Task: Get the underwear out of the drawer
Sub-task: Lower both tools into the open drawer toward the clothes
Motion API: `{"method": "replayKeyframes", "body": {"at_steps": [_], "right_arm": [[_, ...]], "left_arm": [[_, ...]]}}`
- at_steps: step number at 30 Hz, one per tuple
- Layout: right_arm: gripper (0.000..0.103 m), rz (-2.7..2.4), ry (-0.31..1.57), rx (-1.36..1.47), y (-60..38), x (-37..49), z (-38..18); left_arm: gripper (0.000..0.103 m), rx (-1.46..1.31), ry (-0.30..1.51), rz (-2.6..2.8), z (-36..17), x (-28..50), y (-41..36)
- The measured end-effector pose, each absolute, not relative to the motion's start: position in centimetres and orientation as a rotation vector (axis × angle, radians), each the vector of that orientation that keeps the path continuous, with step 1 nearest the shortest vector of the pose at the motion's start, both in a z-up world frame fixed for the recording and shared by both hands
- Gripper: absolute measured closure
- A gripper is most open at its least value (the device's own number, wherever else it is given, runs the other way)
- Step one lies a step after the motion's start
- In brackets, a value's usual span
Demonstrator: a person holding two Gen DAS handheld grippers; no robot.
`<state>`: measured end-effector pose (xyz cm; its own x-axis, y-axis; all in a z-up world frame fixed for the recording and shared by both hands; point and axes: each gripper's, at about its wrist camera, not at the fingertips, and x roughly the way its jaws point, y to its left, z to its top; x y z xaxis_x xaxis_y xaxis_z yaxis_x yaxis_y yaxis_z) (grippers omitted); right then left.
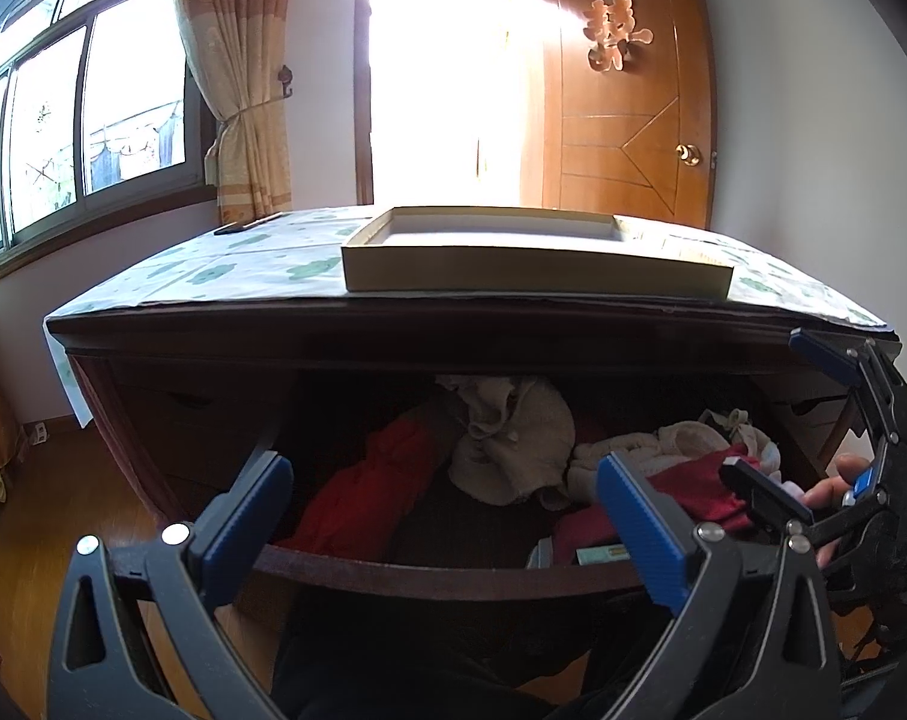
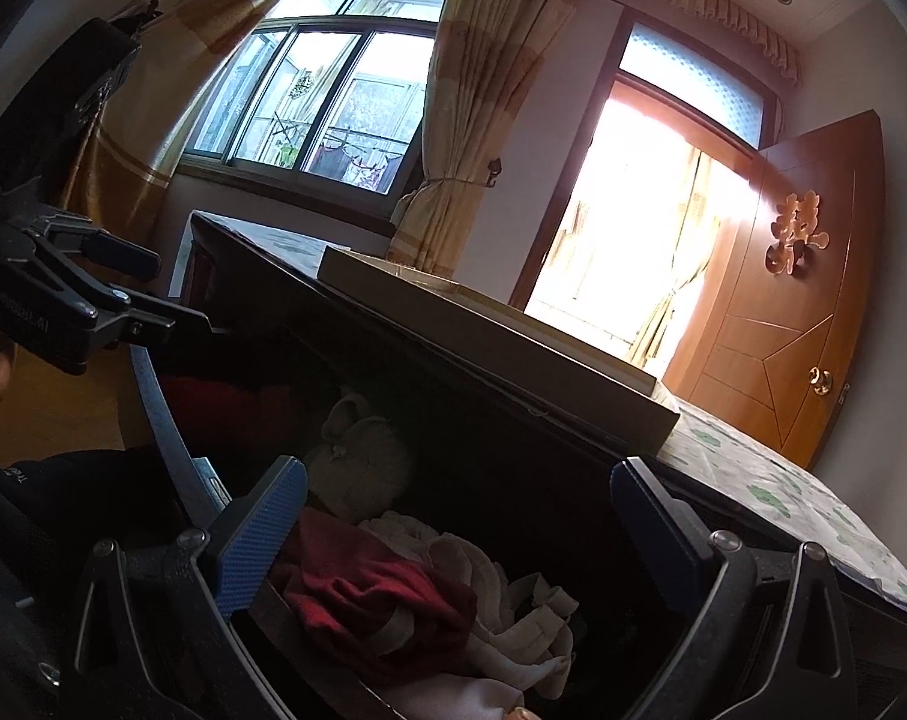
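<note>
The drawer (image 1: pixel 453 570) is pulled out and holds loose garments. Both grippers hang above it with jaws spread wide and nothing between them.

1. Left gripper (image 1: pixel 447 516): open and empty. Ahead of it and below lies a red garment (image 1: pixel 369 486), with a cream garment (image 1: pixel 507 438) just beyond, toward the back of the drawer.
2. Right gripper (image 2: pixel 459 516): open and empty. Directly below and between its fingertips lies a crumpled dark red garment (image 2: pixel 381 606), touching a pale cream bundle (image 2: pixel 513 618) on its right.
3. Which item is the underwear cannot be told for certain; the dark red garment is the likeliest candidate for the right gripper, and the right gripper is the nearer of the 2 to it.
4. The garment is bunched, with no clear long axis; the waistband-like strip runs roughly across the jaw gap.
5. A shallow tray (image 1: pixel 537 276) sits on the dresser top, beyond both grippers and above the drawer.

Judgement: the coming move is a straight descent of the right gripper, then closure.
</note>
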<state>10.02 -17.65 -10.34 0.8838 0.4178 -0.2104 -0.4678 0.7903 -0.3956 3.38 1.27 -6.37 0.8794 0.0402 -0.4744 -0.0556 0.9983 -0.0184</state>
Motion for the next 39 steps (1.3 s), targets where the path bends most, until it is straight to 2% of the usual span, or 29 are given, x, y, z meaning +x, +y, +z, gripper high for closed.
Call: {"method": "replayKeyframes", "body": {"at_steps": [27,39], "right_arm": [[0.001,0.536,0.403,-0.342,-17.9,10.0,-9.0],[0.001,0.581,0.510,-0.383,-16.9,10.2,-9.2]], "left_arm": [[0.000,-0.007,0.498,0.043,-6.3,3.2,0.7],[0.000,0.000,0.515,0.028,-6.4,3.5,0.3]]}}
